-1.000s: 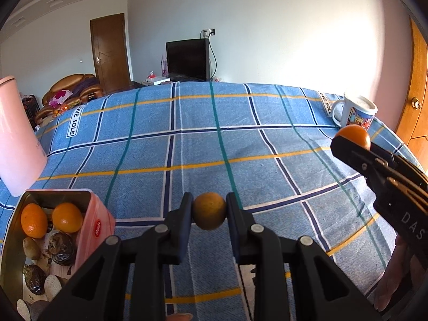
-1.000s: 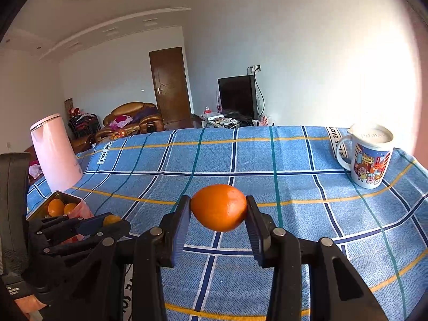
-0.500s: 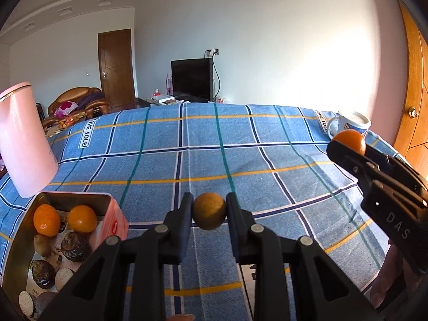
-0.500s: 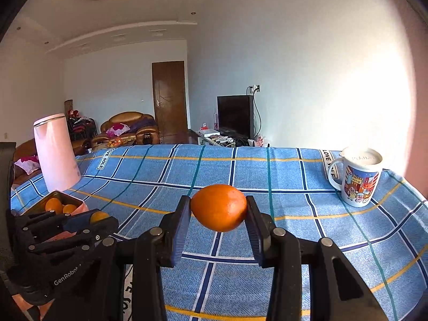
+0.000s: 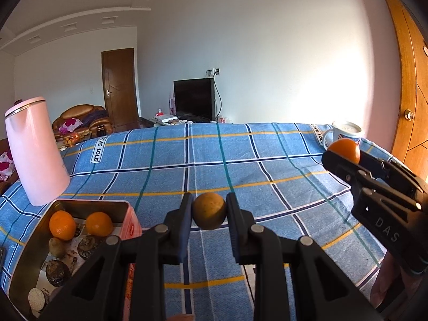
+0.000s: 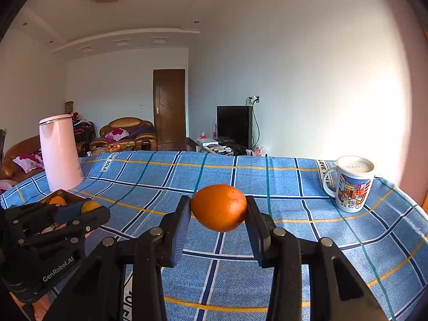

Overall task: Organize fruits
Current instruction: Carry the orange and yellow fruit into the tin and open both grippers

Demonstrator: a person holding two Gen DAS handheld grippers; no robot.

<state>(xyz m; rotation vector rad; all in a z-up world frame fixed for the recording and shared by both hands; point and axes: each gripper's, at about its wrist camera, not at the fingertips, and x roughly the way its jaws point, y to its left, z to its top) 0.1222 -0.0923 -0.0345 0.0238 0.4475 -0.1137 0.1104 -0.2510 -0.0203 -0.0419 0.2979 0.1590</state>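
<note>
— Two fruits are in your grip right now. Your left tool [image 5: 209,211] is clamped on a dull brownish-yellow round fruit [image 5: 209,210], held up above the blue plaid cloth [image 5: 240,176] of the tabletop.

— And my right one?

— Your right tool [image 6: 218,211] pinches a bright orange oval citrus fruit [image 6: 218,207] between its pads, also off the cloth. Just left of your left tool sits the open pink rectangular metal tin [image 5: 128,214]; in it you have two small oranges [image 5: 62,225] side by side at the far end, with darker round items nearer you.

— What's further out?

— Beyond the tin stands a tall pale pink kettle [image 5: 36,151]. At the far right edge you have a white cartoon-printed ceramic mug [image 6: 351,183], well apart from both fruits.
</note>
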